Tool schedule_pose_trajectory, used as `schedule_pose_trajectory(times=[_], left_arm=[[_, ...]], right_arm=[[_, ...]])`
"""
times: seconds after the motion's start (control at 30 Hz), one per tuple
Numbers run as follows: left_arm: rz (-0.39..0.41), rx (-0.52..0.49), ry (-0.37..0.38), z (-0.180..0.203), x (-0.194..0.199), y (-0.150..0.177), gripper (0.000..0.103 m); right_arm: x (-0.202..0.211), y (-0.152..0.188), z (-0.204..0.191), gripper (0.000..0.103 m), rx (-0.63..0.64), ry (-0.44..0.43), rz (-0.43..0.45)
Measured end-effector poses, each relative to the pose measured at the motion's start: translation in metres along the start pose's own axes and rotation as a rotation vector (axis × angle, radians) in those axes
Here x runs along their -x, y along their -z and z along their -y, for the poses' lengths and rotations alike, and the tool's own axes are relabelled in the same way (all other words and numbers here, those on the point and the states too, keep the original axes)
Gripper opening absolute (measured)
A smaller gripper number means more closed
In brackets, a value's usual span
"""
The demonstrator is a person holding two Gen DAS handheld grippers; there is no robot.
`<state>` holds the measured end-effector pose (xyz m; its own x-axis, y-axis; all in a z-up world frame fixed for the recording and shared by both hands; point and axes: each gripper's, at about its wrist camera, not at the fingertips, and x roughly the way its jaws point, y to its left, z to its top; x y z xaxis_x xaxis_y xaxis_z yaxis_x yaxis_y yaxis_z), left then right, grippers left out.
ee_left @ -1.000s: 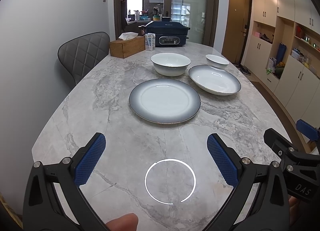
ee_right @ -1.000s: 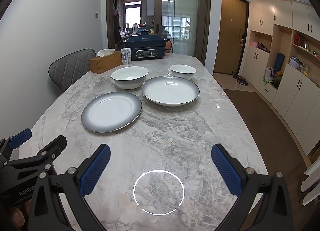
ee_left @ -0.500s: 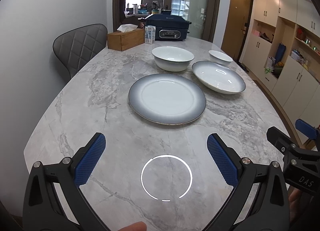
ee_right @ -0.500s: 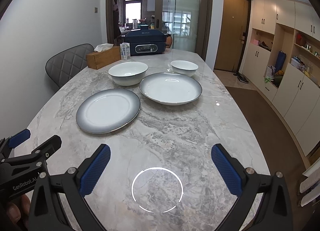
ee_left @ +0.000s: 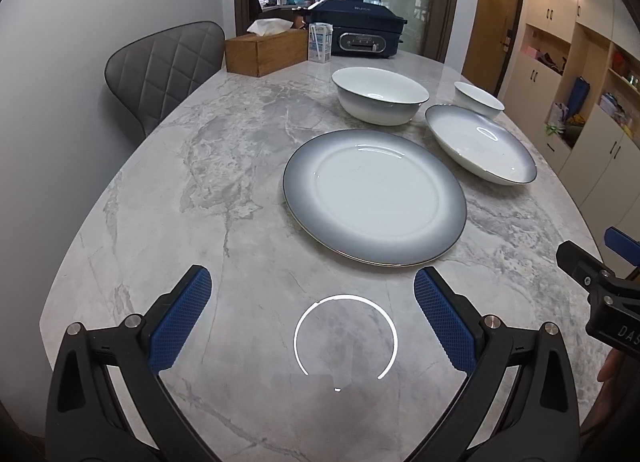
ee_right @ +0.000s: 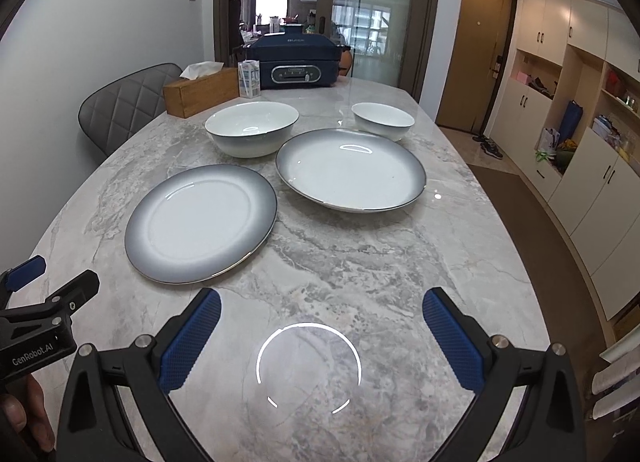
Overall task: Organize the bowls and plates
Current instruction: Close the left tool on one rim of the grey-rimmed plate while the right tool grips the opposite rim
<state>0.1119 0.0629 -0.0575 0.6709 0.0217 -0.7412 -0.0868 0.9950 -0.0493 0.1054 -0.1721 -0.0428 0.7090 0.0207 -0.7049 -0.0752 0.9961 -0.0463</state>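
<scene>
Approach step, nothing stacked yet. Left gripper (ee_left: 312, 302) and right gripper (ee_right: 322, 322) both wide open, empty. Flat plate (ee_left: 374, 196) nearest; next probably pinch its near rim.

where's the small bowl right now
In the right wrist view the small bowl sits far right on the marble table, just behind the deep plate, right of the large bowl.

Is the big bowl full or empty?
Empty. The big bowl stands upright on the table, and its bare white inside shows only a light glint.
</scene>
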Motion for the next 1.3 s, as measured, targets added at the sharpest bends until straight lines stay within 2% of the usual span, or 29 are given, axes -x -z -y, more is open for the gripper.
schedule_pose_trajectory(times=[0.1, 0.23, 0.37, 0.43, 0.5, 0.57, 0.63, 0.8, 0.97, 1.1, 1.2, 1.3], left_arm=[[-0.027, 0.006, 0.029, -0.010, -0.013, -0.009, 0.102], [-0.072, 0.050, 0.100, -0.040, -0.036, -0.035, 0.102], [-0.137, 0.071, 0.140, -0.073, -0.062, -0.064, 0.101], [-0.179, 0.077, 0.191, -0.083, -0.076, -0.075, 0.101], [-0.245, 0.101, 0.271, -0.090, -0.096, -0.084, 0.101], [-0.297, 0.113, 0.321, -0.088, -0.112, -0.088, 0.099], [-0.351, 0.103, 0.326, -0.084, -0.130, -0.093, 0.097], [-0.420, 0.123, 0.344, -0.077, -0.160, -0.100, 0.097], [-0.439, 0.104, 0.361, -0.070, -0.174, -0.108, 0.096], [-0.447, 0.095, 0.384, -0.062, -0.182, -0.115, 0.096], [-0.455, 0.080, 0.396, -0.057, -0.182, -0.117, 0.092], [-0.465, 0.076, 0.417, -0.053, -0.185, -0.120, 0.080]], right_arm=[[-0.016, -0.010, 0.003, 0.103, -0.018, -0.101, -0.052], [-0.053, -0.034, 0.019, 0.101, -0.124, -0.323, -0.189], [-0.087, -0.052, 0.023, 0.100, -0.188, -0.459, -0.292], [-0.102, -0.058, 0.020, 0.097, -0.220, -0.539, -0.344], [-0.113, -0.062, 0.013, 0.091, -0.213, -0.562, -0.375], [-0.122, -0.065, 0.006, 0.089, -0.207, -0.589, -0.407], [-0.133, -0.066, 0.005, 0.087, -0.225, -0.608, -0.438], [-0.157, -0.071, 0.012, 0.081, -0.284, -0.639, -0.471], [-0.179, -0.077, 0.016, 0.077, -0.317, -0.642, -0.502], [-0.193, -0.080, 0.020, 0.075, -0.356, -0.681, -0.521], [-0.194, -0.083, 0.019, 0.071, -0.348, -0.681, -0.524], [-0.198, -0.086, 0.016, 0.069, -0.349, -0.699, -0.537]])
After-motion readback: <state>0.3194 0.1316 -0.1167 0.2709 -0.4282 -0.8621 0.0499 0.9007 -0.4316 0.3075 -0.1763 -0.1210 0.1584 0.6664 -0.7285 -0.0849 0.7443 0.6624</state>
